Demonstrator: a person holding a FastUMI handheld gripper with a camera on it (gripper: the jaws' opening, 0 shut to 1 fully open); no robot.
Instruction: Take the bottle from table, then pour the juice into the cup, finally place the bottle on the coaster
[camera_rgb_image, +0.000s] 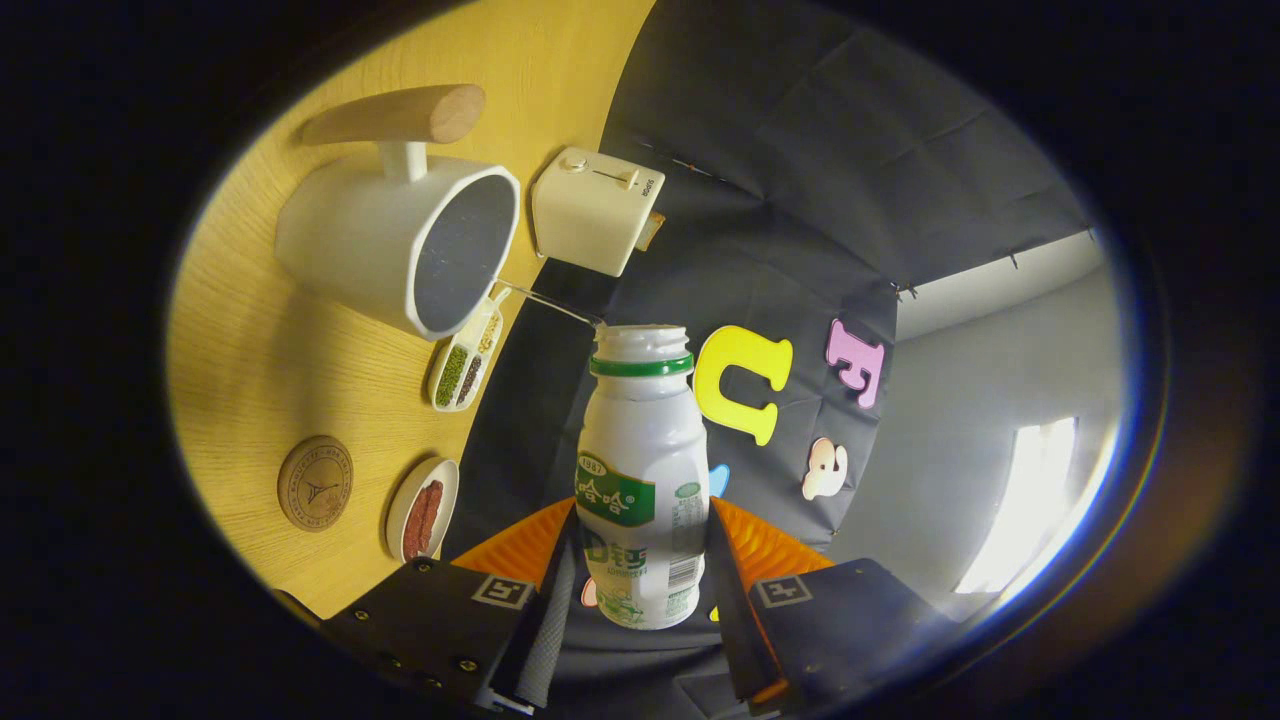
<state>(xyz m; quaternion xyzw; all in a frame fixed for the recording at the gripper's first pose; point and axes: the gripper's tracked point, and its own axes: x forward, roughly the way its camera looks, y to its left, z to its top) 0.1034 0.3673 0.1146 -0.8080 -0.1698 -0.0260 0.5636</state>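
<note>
My gripper (640, 570) is shut on a small white bottle (642, 470) with a green neck ring and green label; its cap is off and its mouth is open. Both fingers (545, 610) press its lower sides. The whole view is rolled sideways, so the wooden table (250, 330) stands on edge beside the bottle. The white cup (400, 240) with a wooden handle shows its open mouth beyond the bottle's mouth, off to one side, with a gap between them. The round wooden coaster (315, 483) lies on the table, nearer to my fingers than the cup.
A cream toaster-like box (597, 208) sits by the table's far edge next to the cup. A divided dish of beans (465, 362) and a small plate with red food (422, 508) lie between the cup and the coaster. The black cloth wall hangs behind.
</note>
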